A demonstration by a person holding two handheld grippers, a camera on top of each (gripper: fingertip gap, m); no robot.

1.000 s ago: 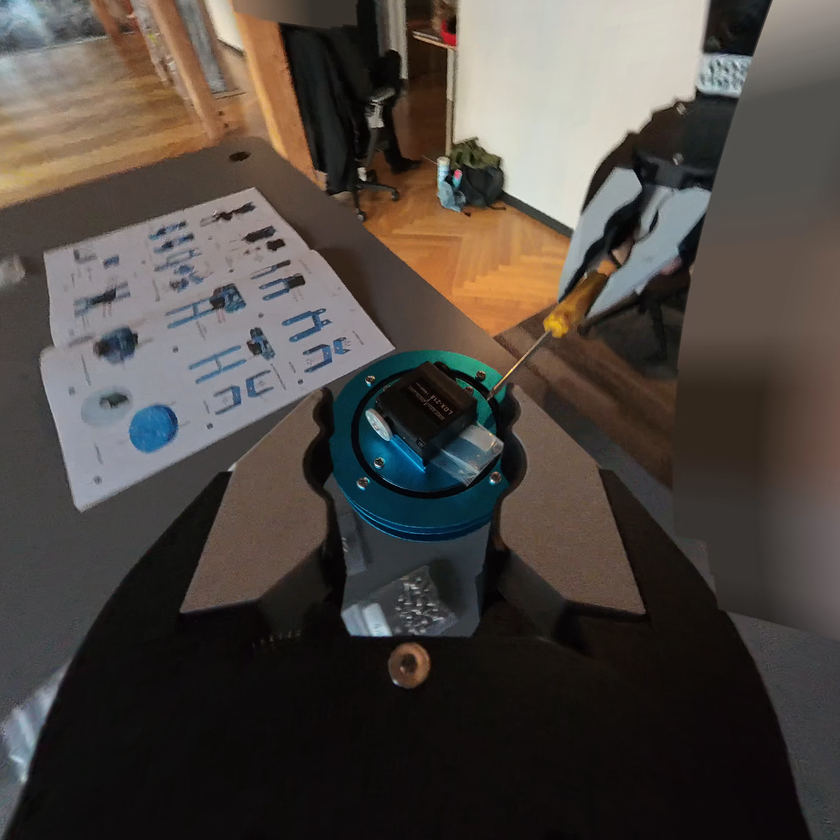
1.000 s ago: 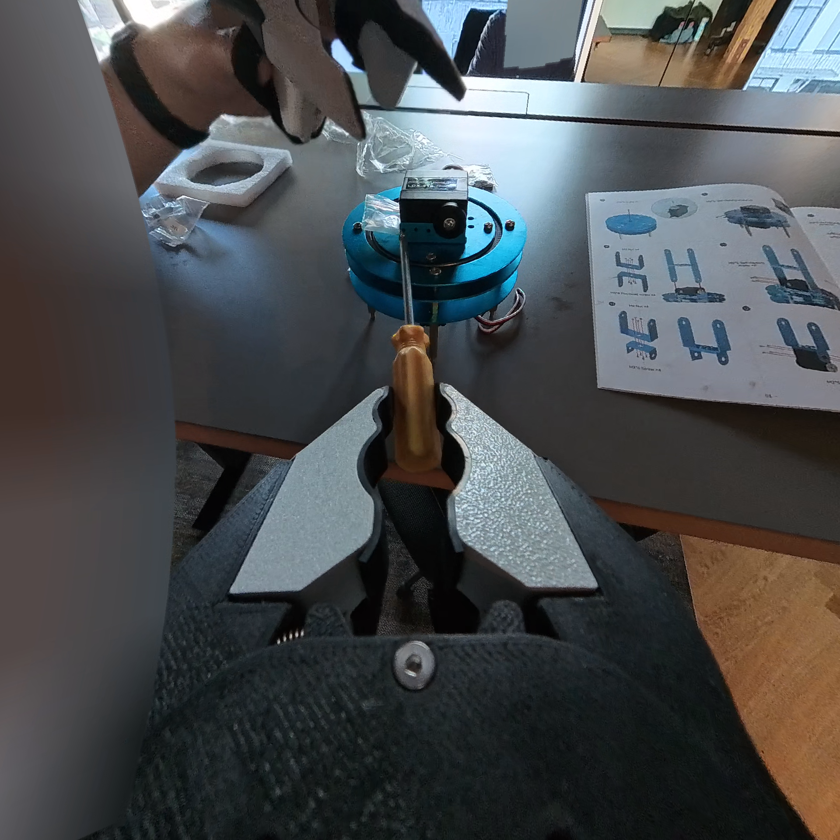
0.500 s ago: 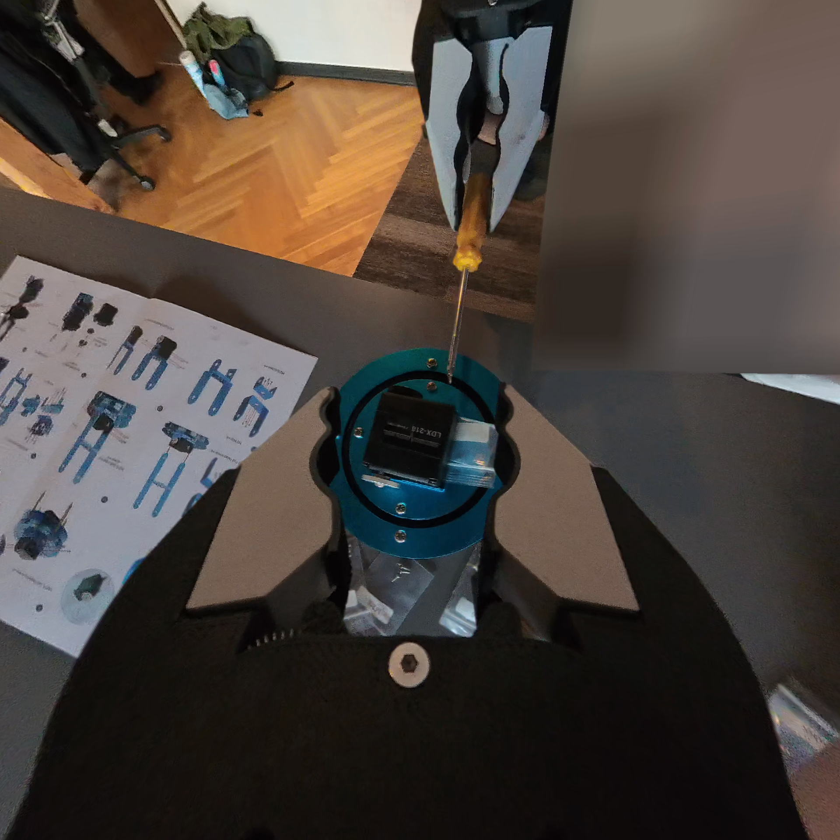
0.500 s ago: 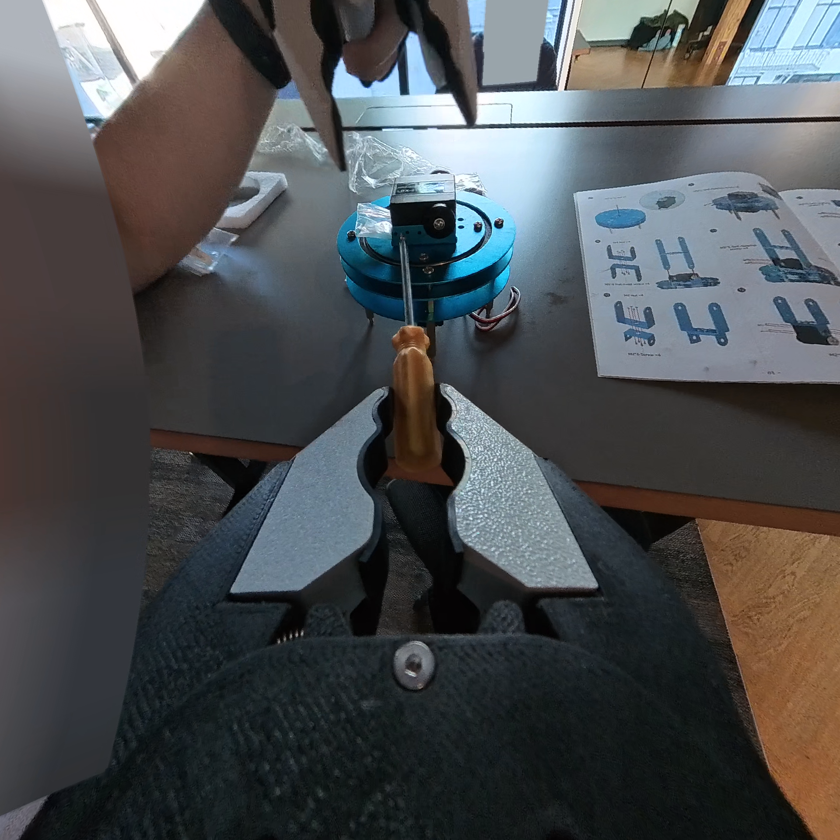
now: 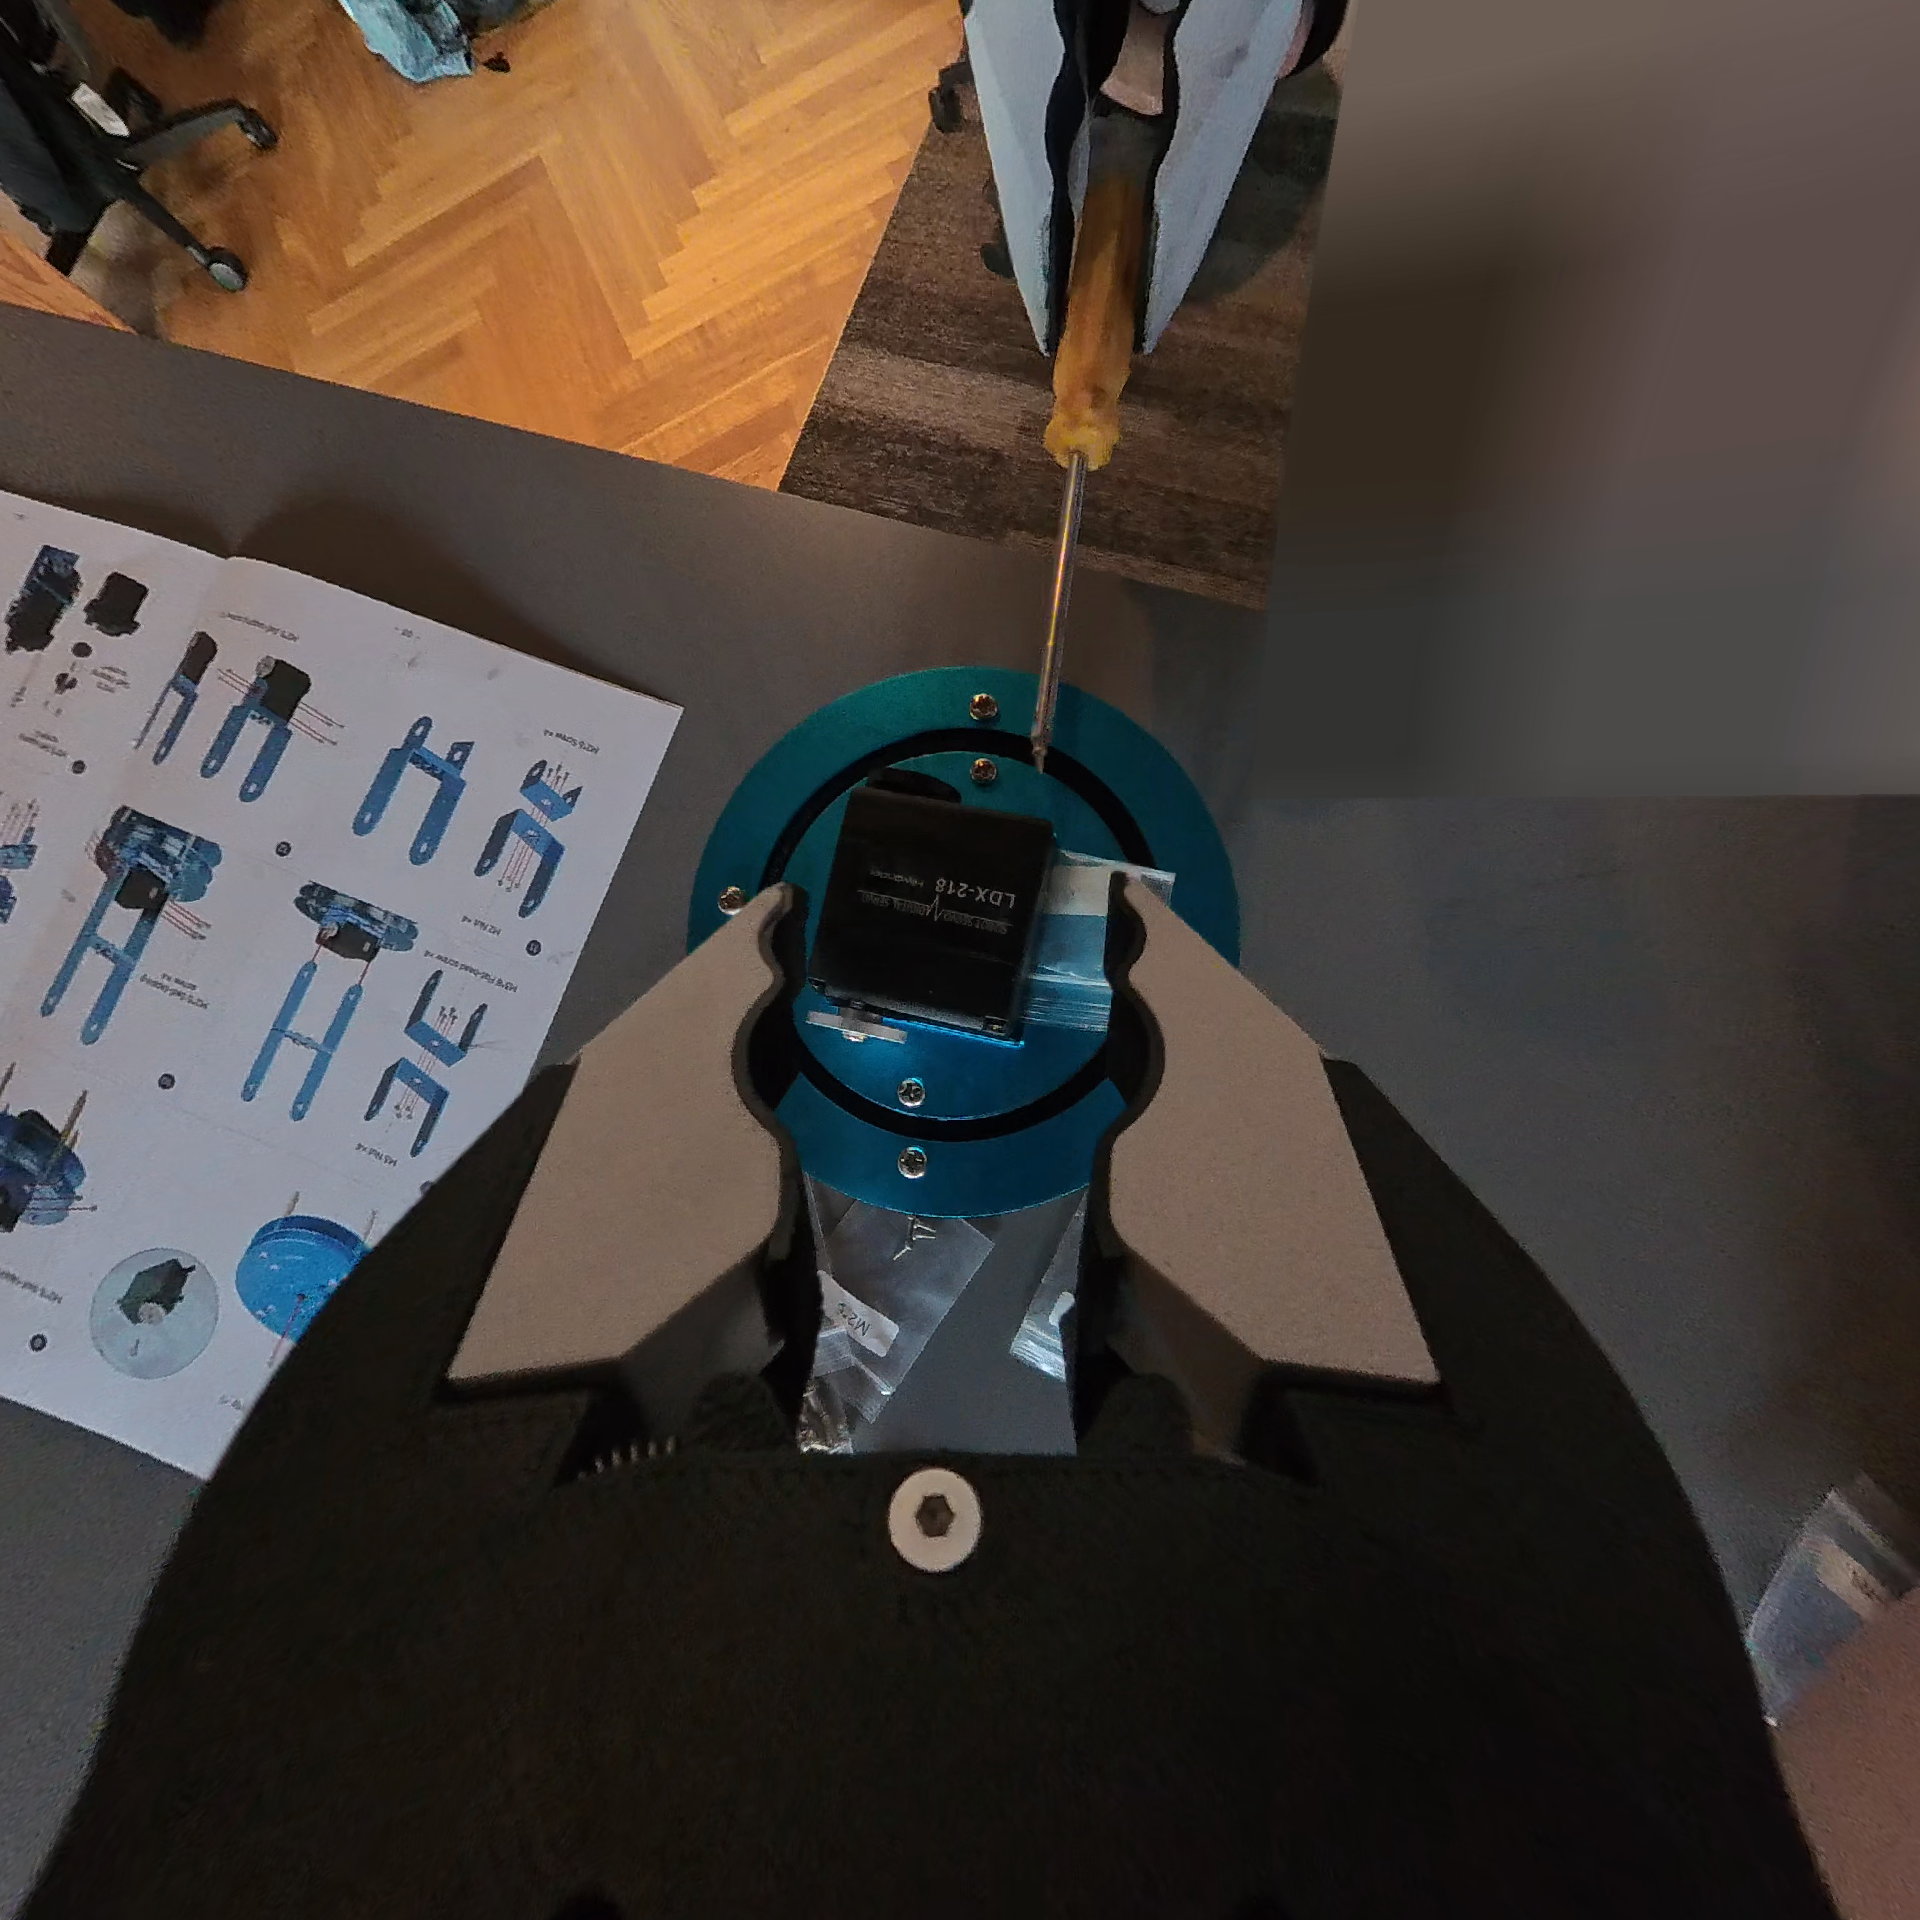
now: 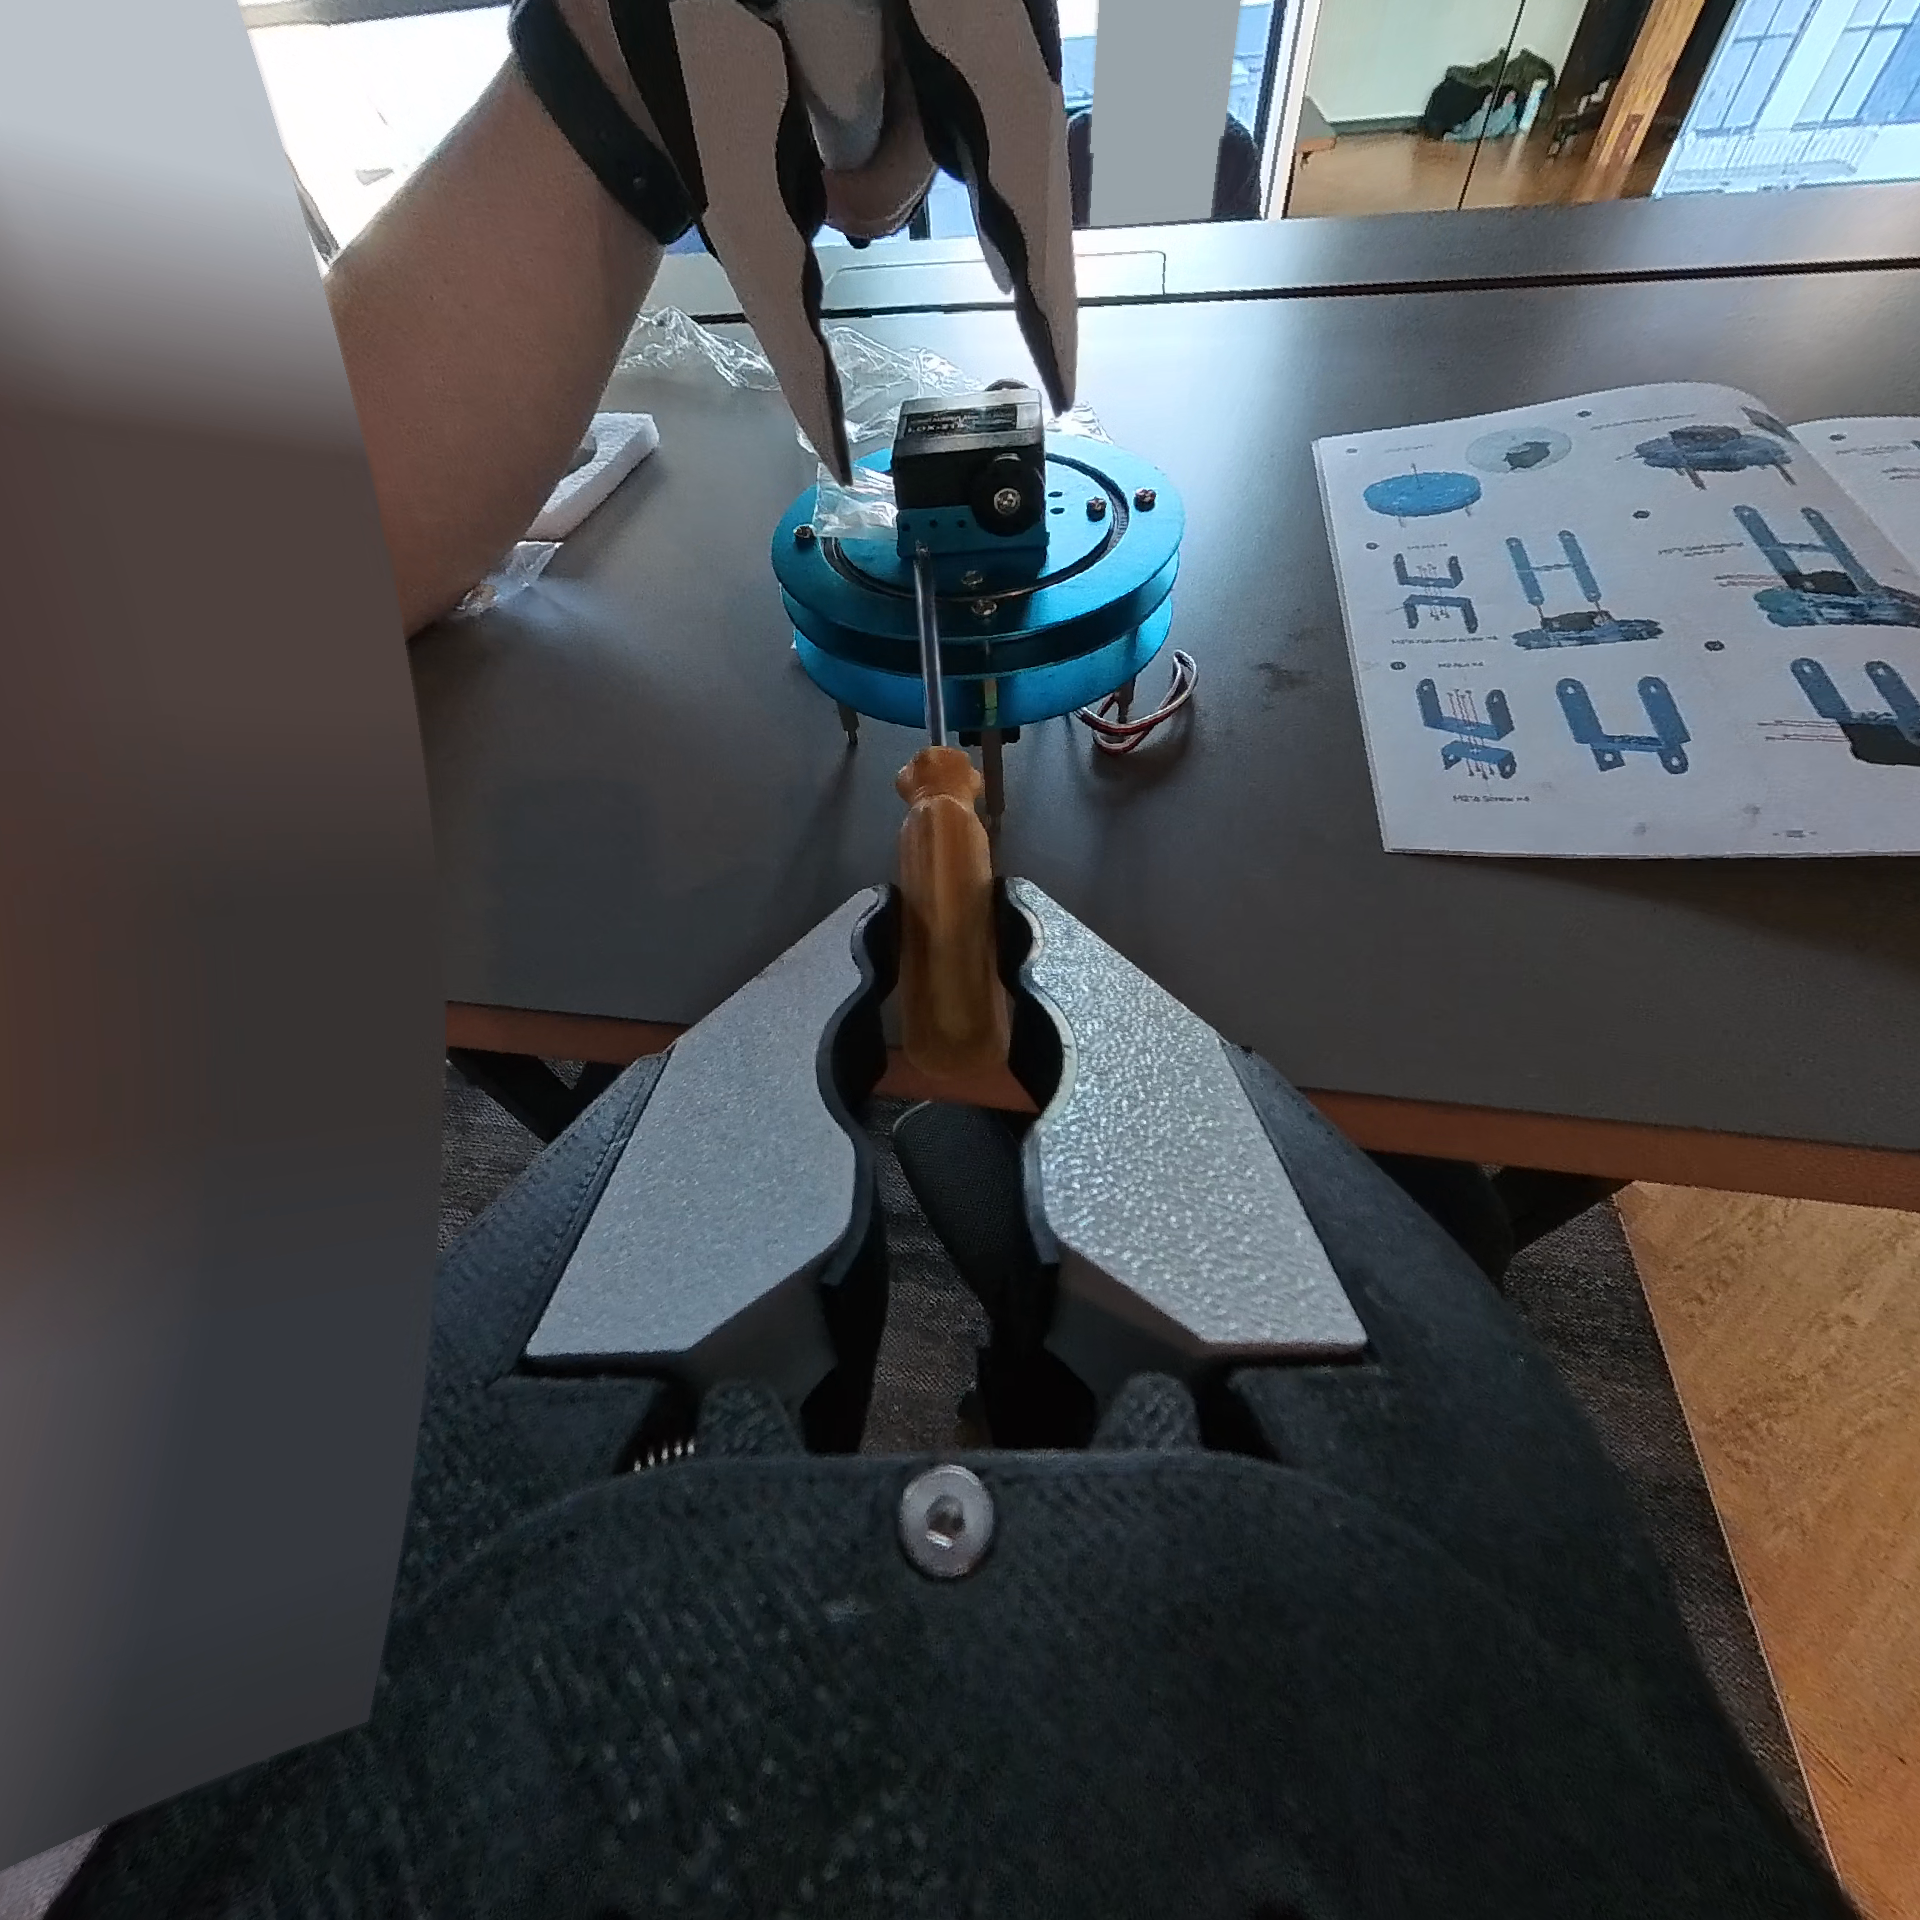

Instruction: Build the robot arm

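A round blue metal base [image 5: 1164,790] stands on the dark table with a black servo [image 5: 930,925] in a blue bracket on top. A small clear bag [image 5: 1081,935] lies beside the servo. My left gripper [image 5: 951,899] is open and comes down from above, one finger on each side of the servo; it also shows in the right wrist view [image 6: 948,436]. My right gripper [image 6: 945,899] is shut on the amber handle of a screwdriver [image 6: 940,935]. The screwdriver's tip rests at the front of the bracket on the base [image 6: 977,655], below the servo [image 6: 966,457].
An open instruction booklet [image 6: 1610,623] lies to the right of the base. Clear bags of screws [image 5: 883,1309] lie under my left gripper. White foam [image 6: 608,457] and crumpled plastic [image 6: 707,348] lie behind. Red-white wires [image 6: 1132,717] trail from the base. The table's front edge [image 6: 1455,1122] is close. The left gripper's tips are roughly 15 cm from the right gripper's.
My left gripper has swung over the base and come down, so its fingers now straddle the servo. The right gripper has kept the screwdriver against the base.
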